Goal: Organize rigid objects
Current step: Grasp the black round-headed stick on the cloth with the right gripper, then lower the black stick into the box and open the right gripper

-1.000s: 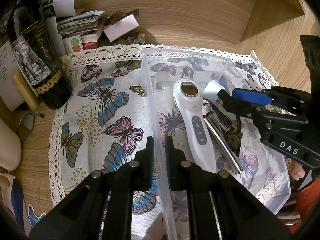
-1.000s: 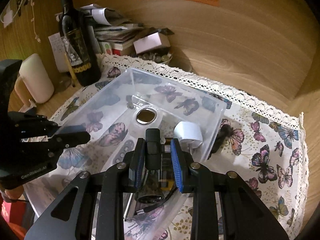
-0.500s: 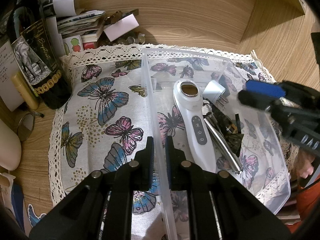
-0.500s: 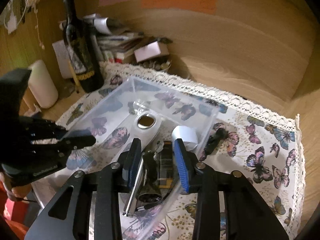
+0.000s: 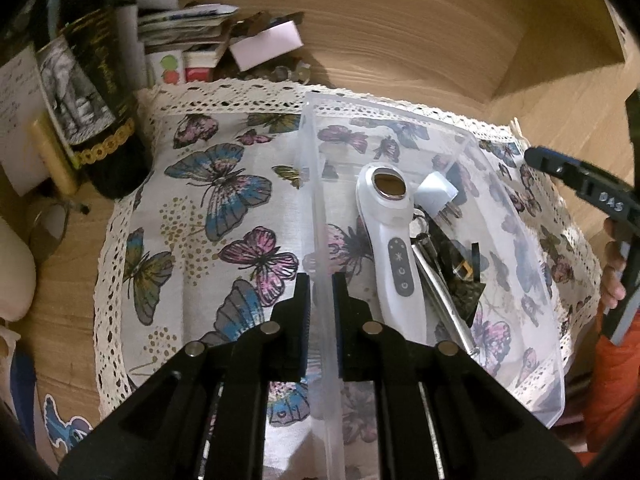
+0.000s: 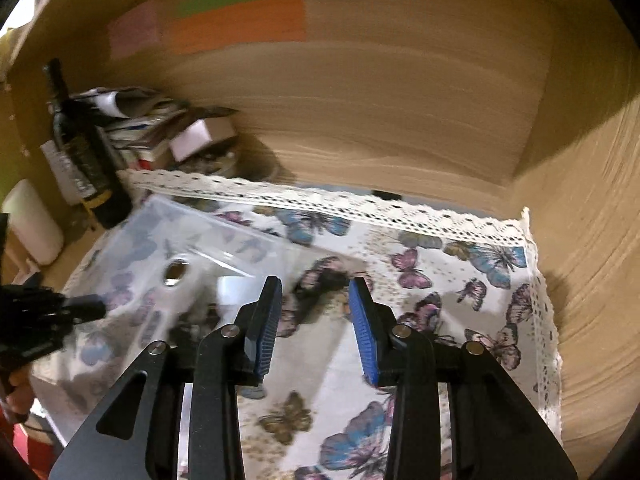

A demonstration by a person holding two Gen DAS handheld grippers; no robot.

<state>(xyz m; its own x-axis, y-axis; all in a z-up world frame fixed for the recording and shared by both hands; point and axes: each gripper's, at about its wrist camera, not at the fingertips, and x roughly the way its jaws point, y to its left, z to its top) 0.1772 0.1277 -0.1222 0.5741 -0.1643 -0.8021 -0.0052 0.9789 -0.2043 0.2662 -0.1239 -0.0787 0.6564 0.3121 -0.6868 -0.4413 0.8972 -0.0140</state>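
Observation:
A clear plastic bin sits on a butterfly-print cloth. In it lie a white handheld device, a white plug adapter, a metal rod and a dark item. My left gripper is shut on the bin's left wall. My right gripper is open and empty, lifted above the cloth right of the bin; it also shows in the left wrist view. A dark object lies on the cloth beyond its fingertips.
A wine bottle, stacked papers and small boxes stand at the back left. A white candle stands left. Wooden walls close the back and right. Colored sticky notes hang on the back wall.
My right gripper let go of the dark item in the bin, opened wide, and drew back up and to the right. The left gripper stayed clamped on the bin wall.

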